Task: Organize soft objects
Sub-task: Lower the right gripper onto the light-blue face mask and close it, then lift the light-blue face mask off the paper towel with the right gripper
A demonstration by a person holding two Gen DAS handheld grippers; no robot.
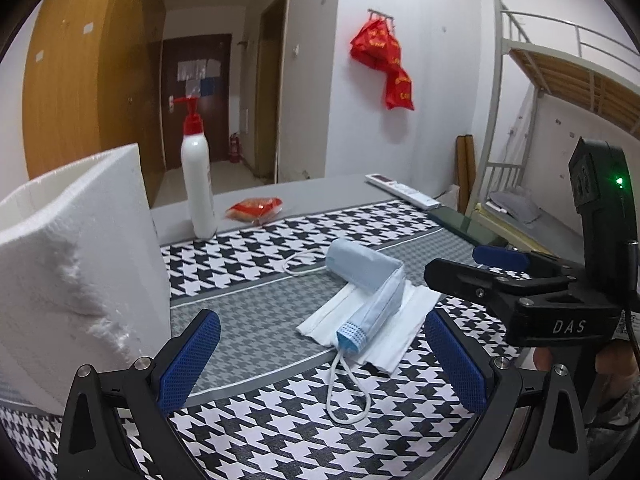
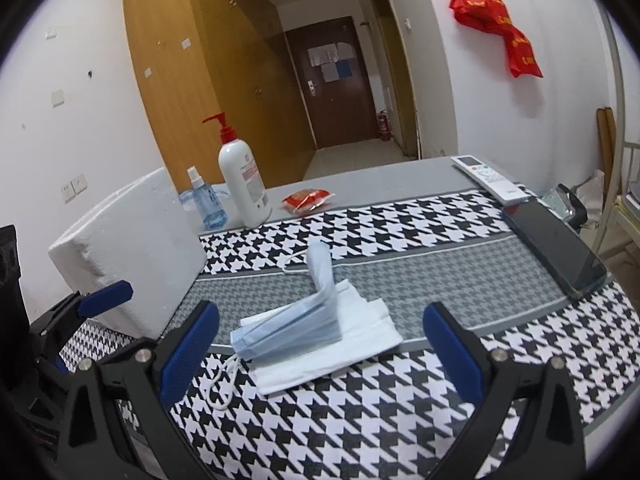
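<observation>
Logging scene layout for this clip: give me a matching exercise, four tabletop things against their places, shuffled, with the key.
Things:
1. stack of light blue face masks
2. white pump bottle with red top
3. white remote control
4. white foam box

Places:
A. far right of table
B. left edge of table
C. middle, on white tissue
D. far side, beside small blue spray bottle

Pairs: 1-C, 2-D, 3-A, 4-B

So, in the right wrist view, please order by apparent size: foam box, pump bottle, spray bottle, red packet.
1. foam box, though it is nearest the camera
2. pump bottle
3. spray bottle
4. red packet
</observation>
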